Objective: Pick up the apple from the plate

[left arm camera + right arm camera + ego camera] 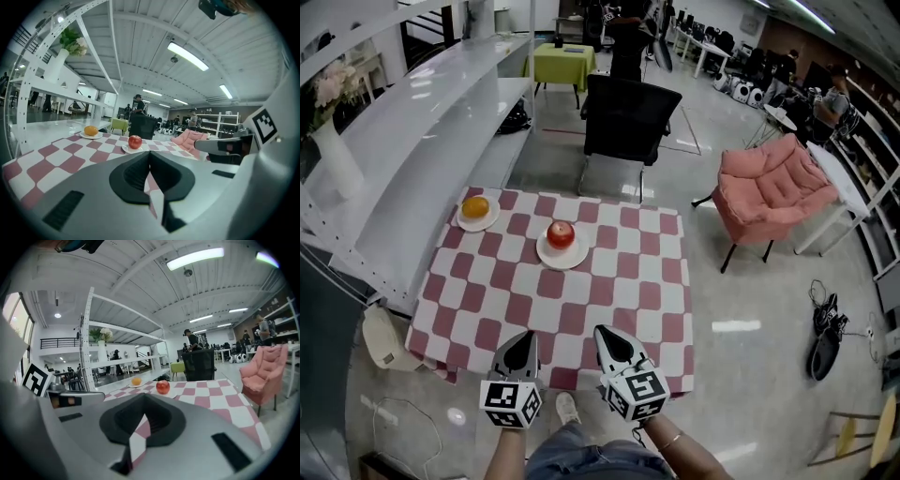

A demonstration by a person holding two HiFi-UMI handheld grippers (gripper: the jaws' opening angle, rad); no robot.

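A red apple (561, 233) sits on a small white plate (563, 255) near the middle of the red-and-white checked table (609, 281). Both grippers hover over the table's near edge, well short of the apple. The left gripper (528, 336) is shut with nothing in it, and the right gripper (602, 331) beside it looks shut and empty too. The left gripper view has the apple (135, 141) straight ahead beyond the closed tips (149, 153). From the right gripper view the apple (162, 386) lies ahead, slightly right of the tips (142, 398).
An orange (475, 206) rests on a second plate (478, 223) at the far left corner. A black chair (630, 122) stands behind the table, a pink armchair (773, 187) to the right, a white shelf unit (412, 141) with a vase (336, 159) along the left.
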